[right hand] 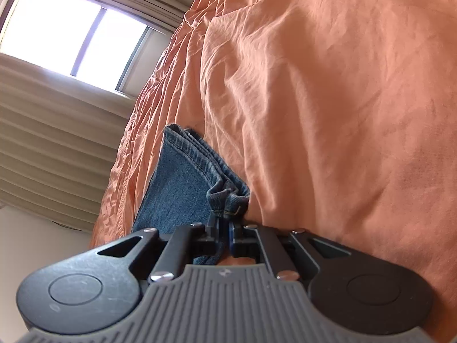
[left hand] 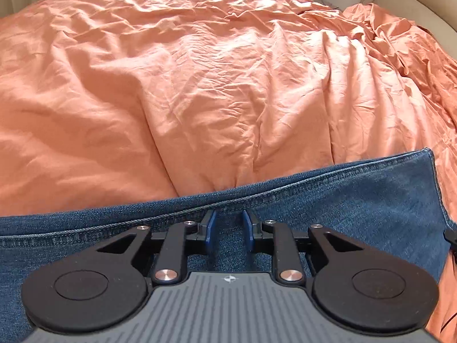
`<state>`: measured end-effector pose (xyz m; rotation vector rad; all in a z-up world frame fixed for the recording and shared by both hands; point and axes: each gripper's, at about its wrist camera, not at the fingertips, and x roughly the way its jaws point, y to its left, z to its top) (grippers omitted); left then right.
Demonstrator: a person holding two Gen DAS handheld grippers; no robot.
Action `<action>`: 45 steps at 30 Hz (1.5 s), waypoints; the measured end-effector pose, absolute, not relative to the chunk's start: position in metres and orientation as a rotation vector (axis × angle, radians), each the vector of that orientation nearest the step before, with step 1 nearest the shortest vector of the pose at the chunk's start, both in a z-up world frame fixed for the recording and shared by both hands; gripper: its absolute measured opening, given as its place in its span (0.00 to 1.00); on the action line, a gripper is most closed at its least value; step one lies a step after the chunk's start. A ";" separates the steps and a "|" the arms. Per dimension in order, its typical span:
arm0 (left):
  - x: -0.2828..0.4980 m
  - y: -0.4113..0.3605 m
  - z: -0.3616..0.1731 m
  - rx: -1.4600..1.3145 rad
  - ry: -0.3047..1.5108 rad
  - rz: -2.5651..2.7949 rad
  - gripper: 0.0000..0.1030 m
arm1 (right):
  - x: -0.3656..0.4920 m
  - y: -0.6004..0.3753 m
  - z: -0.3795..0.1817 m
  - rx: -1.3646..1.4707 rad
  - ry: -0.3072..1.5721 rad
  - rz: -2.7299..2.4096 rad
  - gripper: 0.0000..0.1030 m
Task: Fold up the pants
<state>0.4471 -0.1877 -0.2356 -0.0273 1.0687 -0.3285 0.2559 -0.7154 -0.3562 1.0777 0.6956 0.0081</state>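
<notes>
Jeans [left hand: 357, 200] are laid on the orange duvet [left hand: 200, 85], near its front edge, legs seemingly stacked lengthwise already. Left gripper [left hand: 228, 225]: jaws apart over the seam, nothing held. Right gripper [right hand: 224, 228]: jaws clamped on the bunched hem corner. Cross folds judged outstanding.

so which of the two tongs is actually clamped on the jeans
The right tongs: their blue pads are pinched shut on a fold of the jeans. The left tongs sit over the denim with an open gap between their pads.
</notes>
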 end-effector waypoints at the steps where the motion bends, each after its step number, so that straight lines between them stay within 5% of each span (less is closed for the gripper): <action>1: 0.449 -0.188 -0.237 -0.028 1.070 -0.327 0.26 | 0.252 -0.714 -0.356 1.075 0.696 0.003 0.00; 29: 0.267 -0.197 -0.225 -0.019 1.075 -0.367 0.25 | 0.272 -0.686 -0.323 0.964 0.760 -0.132 0.00; 45: 0.211 -0.134 -0.197 -0.175 1.058 -0.495 0.25 | 0.274 -0.570 -0.127 0.455 0.538 0.028 0.00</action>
